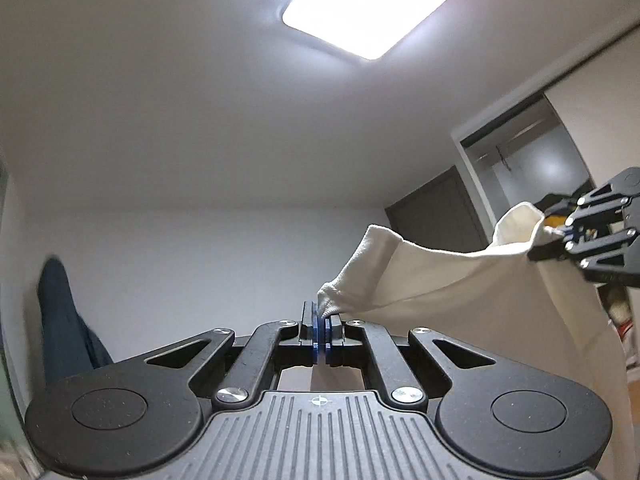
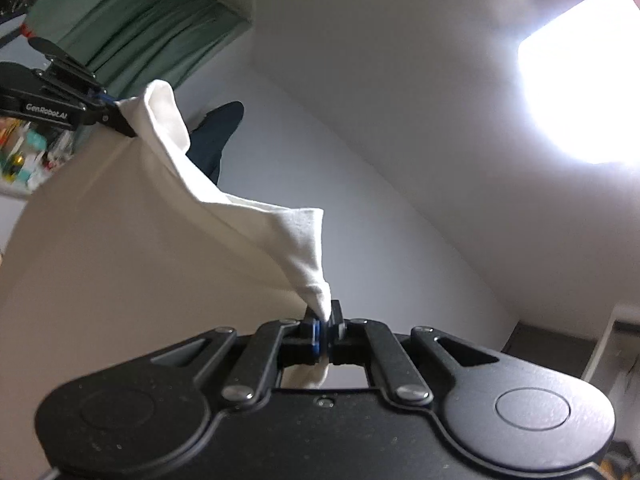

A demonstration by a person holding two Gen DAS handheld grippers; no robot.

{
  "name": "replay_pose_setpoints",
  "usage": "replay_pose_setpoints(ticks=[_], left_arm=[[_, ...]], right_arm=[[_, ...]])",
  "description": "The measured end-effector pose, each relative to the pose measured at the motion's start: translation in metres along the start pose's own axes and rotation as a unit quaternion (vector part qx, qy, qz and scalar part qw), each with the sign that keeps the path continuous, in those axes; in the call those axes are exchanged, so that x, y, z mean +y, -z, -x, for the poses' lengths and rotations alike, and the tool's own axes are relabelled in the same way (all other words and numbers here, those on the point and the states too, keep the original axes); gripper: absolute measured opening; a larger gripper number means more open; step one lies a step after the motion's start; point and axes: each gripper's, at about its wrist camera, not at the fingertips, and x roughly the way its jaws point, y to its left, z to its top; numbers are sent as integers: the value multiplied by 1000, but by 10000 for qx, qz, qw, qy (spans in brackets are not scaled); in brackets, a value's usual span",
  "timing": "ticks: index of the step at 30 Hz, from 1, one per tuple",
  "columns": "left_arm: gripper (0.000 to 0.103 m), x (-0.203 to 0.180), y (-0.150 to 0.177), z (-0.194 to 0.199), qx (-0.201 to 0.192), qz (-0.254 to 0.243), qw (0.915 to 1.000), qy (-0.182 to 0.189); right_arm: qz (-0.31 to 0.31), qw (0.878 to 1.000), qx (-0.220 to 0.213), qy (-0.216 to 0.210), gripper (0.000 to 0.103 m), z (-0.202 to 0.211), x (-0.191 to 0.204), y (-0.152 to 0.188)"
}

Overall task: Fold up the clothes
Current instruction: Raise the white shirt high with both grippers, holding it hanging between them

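A cream-white garment point(image 1: 460, 280) hangs in the air, stretched between both grippers, and both cameras tilt up toward the ceiling. My left gripper point(image 1: 322, 316) is shut on one corner of the cloth, which pokes out above its blue pads. My right gripper point(image 2: 325, 316) is shut on the other corner of the garment point(image 2: 120, 260); a fold of cloth comes through below its fingers. In the left wrist view the right gripper point(image 1: 556, 232) shows at the far right, pinching the cloth. The left gripper point(image 2: 108, 100) shows at upper left of the right wrist view. The cloth's lower part is out of sight.
A bright square ceiling light point(image 1: 366, 4) is overhead. A dark garment point(image 1: 60, 320) hangs by the white wall on the left. A grey door point(image 1: 436, 212) and an open closet point(image 1: 532, 160) stand to the right. Green curtains point(image 2: 132, 28) and colourful clutter point(image 2: 28, 148) lie behind the left gripper.
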Motion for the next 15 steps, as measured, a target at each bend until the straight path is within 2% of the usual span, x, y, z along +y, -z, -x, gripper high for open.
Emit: replay_pose_setpoints(ticks=[1, 4, 7, 10, 13, 15], left_arm=[[3, 2, -7, -11, 50, -120, 9999, -20], [3, 8, 6, -59, 594, -524, 9968, -112], [3, 19, 38, -117, 1316, -516, 9898, -147], [3, 29, 69, -171, 1821, -442, 9817, -325], [3, 36, 74, -209, 1978, -435, 9778, -529], [3, 29, 62, -202, 1746, -703, 9808, -503]], right_arm=[[-28, 9999, 111, -76, 4, -18, 1, 3], [56, 9984, 506, -228, 4, -79, 16, 15], [193, 9955, 893, -244, 4, -145, 37, 27], [249, 9929, 1153, -136, 4, -200, 50, 31], [391, 9927, 1118, 216, 4, -229, 46, 15], [520, 9932, 920, 492, 4, -231, 37, 1]])
